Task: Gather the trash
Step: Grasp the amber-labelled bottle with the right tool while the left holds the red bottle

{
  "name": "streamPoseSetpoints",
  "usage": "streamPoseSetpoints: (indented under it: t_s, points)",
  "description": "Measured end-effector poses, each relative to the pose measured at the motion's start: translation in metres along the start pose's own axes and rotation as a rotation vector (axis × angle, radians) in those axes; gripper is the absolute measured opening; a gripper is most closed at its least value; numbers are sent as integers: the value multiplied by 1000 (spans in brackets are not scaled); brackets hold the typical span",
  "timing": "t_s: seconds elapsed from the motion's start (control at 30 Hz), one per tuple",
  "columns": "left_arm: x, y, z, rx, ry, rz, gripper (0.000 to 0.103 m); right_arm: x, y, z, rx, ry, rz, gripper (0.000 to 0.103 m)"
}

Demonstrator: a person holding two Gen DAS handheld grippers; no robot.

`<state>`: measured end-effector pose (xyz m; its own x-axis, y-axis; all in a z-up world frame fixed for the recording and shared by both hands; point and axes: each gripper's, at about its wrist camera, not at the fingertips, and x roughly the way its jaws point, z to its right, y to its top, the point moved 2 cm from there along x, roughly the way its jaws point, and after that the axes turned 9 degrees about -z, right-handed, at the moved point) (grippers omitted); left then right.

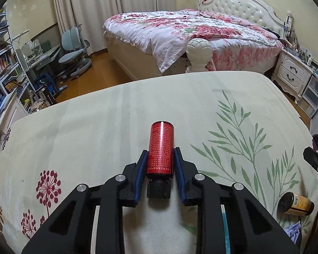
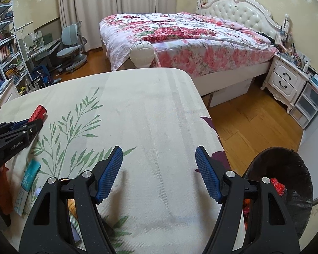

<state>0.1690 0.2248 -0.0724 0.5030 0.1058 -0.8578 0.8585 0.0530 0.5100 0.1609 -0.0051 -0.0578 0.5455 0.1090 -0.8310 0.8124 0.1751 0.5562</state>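
Left matte-black plastic two-finger gripper (image 1: pixel 160 158) — triangular cut-out arms, round silver screws, smooth blue finger pads (image 1: pixel 179 169). Right black gripper (image 2: pixel 159 169) matches — ribbed blue pads (image 2: pixel 109 174); white "GenRobot.AI" lettering marks the left one's side.

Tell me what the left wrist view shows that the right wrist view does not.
Only the left wrist view shows the red bottle's black cap and the amber jar lying on its side. Only the right wrist view shows the trash bin beside the table and the open right gripper. Both show the left gripper shut on the red bottle, and the tablecloth.
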Motion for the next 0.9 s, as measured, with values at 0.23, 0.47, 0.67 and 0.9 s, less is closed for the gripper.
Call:
streamPoseSetpoints:
  t_s: [0.23, 0.47, 0.67, 0.9]
  points:
    - [-18, -26, -7, -23, 22, 2, 27, -21, -17, -19, -47, 34, 13, 69]
    - [-34, -55, -16, -58, 39, 0, 27, -30, -32, -38, -88, 71, 7, 69]
    - [-40, -72, -23, -92, 34, -8, 27, -21, -38, -51, -105, 80, -30, 66]
    - [-44, -80, -23, -105, 29, -8, 27, -16, -41, -60, -113, 89, -62, 42]
